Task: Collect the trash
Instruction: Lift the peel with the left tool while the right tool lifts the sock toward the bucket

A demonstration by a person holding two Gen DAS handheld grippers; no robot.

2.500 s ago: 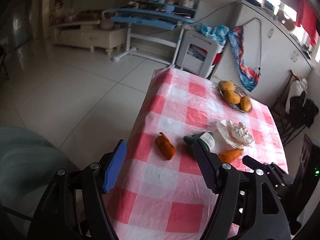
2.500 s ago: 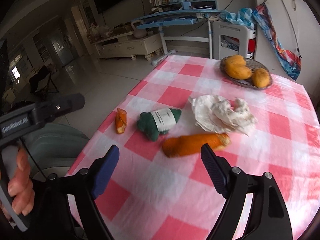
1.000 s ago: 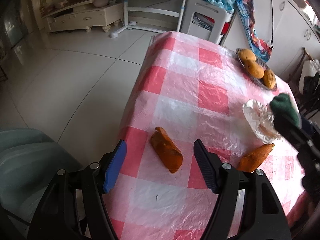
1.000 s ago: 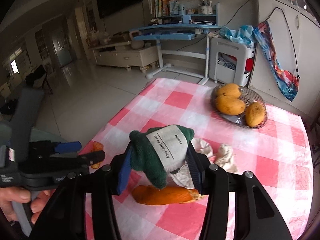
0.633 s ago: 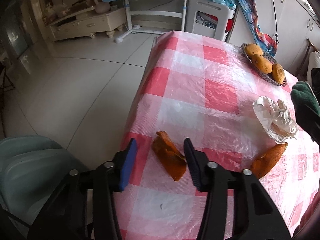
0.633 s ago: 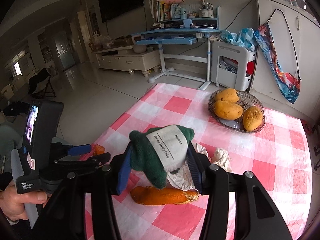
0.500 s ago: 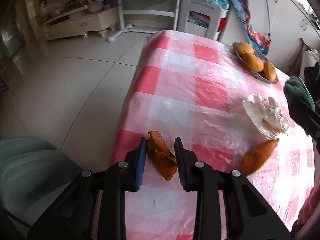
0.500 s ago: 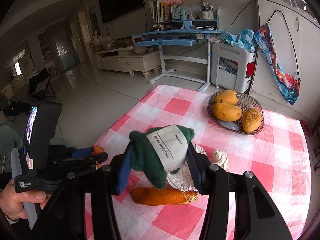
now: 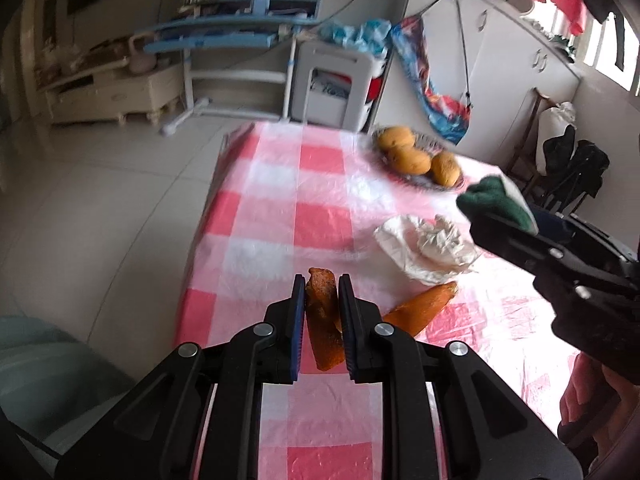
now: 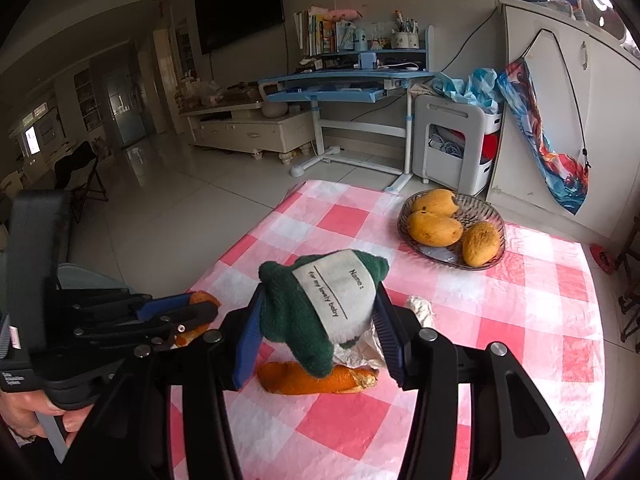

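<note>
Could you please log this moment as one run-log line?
left tool: shut on orange peel strip | right tool: shut on green knitted sock | crumpled white tissue: on table

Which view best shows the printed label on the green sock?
The right wrist view: the green sock sits centred in the right gripper, its white label facing the camera and readable. The left wrist view catches only its green toe and a white sliver edge-on.
</note>
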